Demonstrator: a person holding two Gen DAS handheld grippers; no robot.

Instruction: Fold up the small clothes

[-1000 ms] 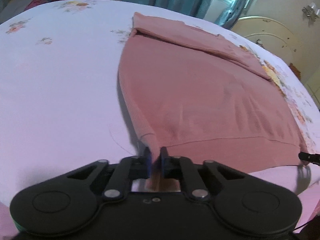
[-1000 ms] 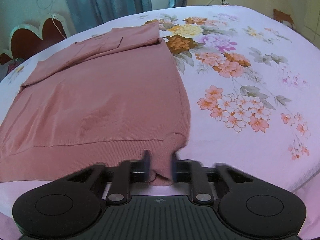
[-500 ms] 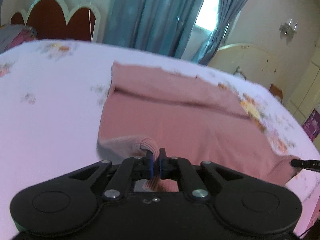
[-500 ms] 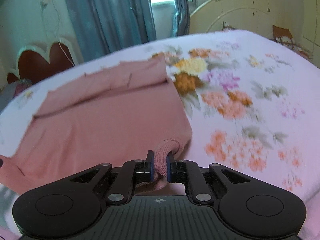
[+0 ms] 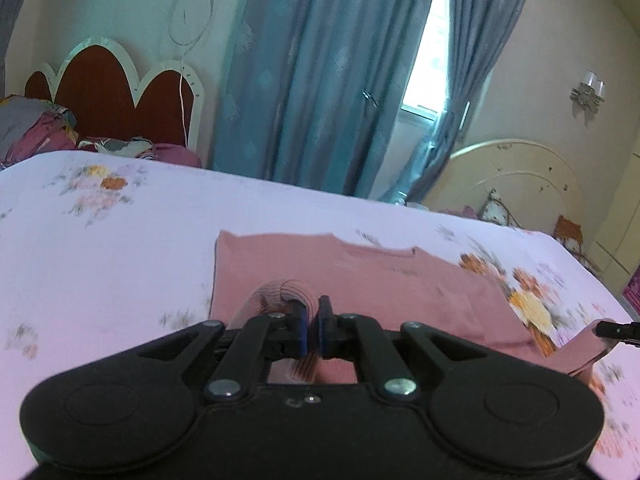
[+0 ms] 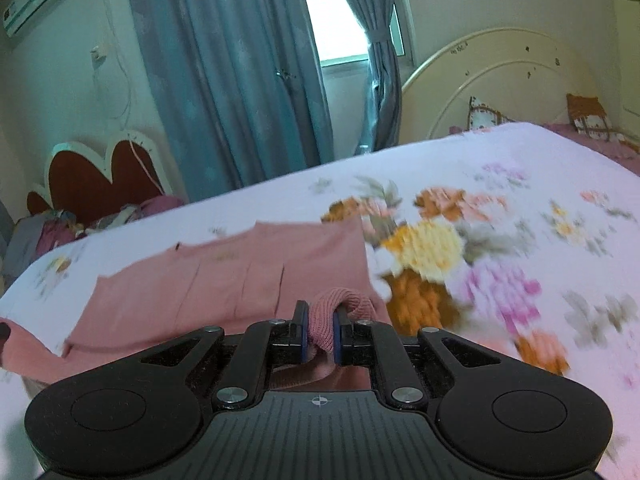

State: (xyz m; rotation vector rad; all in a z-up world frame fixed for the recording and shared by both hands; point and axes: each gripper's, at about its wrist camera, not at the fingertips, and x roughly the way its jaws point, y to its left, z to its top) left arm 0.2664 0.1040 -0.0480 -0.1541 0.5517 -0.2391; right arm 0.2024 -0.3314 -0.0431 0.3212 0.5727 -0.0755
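A pink knit sweater (image 5: 400, 284) lies on the floral bedsheet (image 5: 100, 240); it also shows in the right wrist view (image 6: 224, 280). My left gripper (image 5: 311, 330) is shut on the sweater's left hem corner, lifted above the bed. My right gripper (image 6: 320, 334) is shut on the right hem corner, whose ribbed edge bulges between the fingers. The hem hangs raised between both grippers over the sweater's far part. The right gripper's tip (image 5: 616, 330) shows at the right edge of the left wrist view.
A red scalloped headboard (image 5: 116, 100) with piled bedding stands at the far left. Blue curtains (image 5: 320, 80) hang behind the bed. A cream headboard (image 6: 500, 80) with cushions stands at the far right. The floral sheet (image 6: 500, 240) spreads to the right.
Both grippers have lifted the hem corners off the bed and carried them forward over the sweater toward its far edge. The views have tilted up to show the room.
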